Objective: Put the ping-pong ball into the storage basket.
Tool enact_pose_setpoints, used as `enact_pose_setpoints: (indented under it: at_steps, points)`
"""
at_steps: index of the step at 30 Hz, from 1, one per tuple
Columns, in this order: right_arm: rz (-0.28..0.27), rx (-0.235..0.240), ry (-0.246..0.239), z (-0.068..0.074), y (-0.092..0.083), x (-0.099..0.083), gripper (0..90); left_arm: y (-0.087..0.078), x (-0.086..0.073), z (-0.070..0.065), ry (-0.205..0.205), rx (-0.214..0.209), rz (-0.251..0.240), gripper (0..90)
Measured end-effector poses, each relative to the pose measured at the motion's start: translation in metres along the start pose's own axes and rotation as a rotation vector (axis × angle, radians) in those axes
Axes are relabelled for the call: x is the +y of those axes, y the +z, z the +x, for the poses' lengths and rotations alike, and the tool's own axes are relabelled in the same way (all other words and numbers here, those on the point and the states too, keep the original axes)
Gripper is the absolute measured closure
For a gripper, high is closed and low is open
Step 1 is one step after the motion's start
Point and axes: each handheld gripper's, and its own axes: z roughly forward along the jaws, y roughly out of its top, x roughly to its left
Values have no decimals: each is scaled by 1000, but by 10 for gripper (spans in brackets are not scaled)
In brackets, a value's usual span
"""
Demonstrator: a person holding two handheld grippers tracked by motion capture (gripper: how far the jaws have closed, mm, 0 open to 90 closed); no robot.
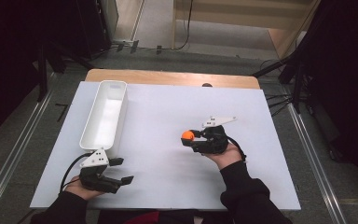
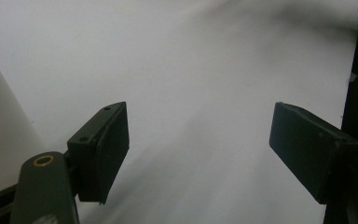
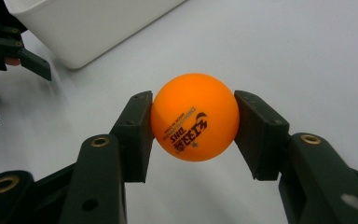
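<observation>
An orange ping-pong ball (image 1: 187,136) (image 3: 195,116) with dark print is clamped between the two black jaws of my right gripper (image 1: 189,137) (image 3: 195,126), held a little above the white table near its middle right and pointing left. A long white bin (image 1: 105,116) (image 3: 88,23) stands at the table's left, empty as far as I can see. My left gripper (image 1: 122,170) (image 2: 198,149) rests near the front left corner, just in front of the bin's near end, jaws wide apart with only bare table between them.
The white tabletop (image 1: 168,116) ends in a wooden strip (image 1: 168,77) at the far edge. Dark stands and cables flank the table on the floor at both sides. In the right gripper view the left gripper (image 3: 9,46) shows at the upper left beside the bin.
</observation>
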Motion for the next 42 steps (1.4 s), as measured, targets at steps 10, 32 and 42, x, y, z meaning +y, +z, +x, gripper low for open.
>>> enact_pose_setpoints:
  at_steps: [10,32,42]
  points:
    - [-6,20,-1,1,6,6,484,0,0,0,-1,0,0,204]
    - [9,40,-16,5,28,25,484,0,0,1,-8,0,-2,203]
    - [4,43,-13,10,38,35,484,1,0,0,-1,0,1,203]
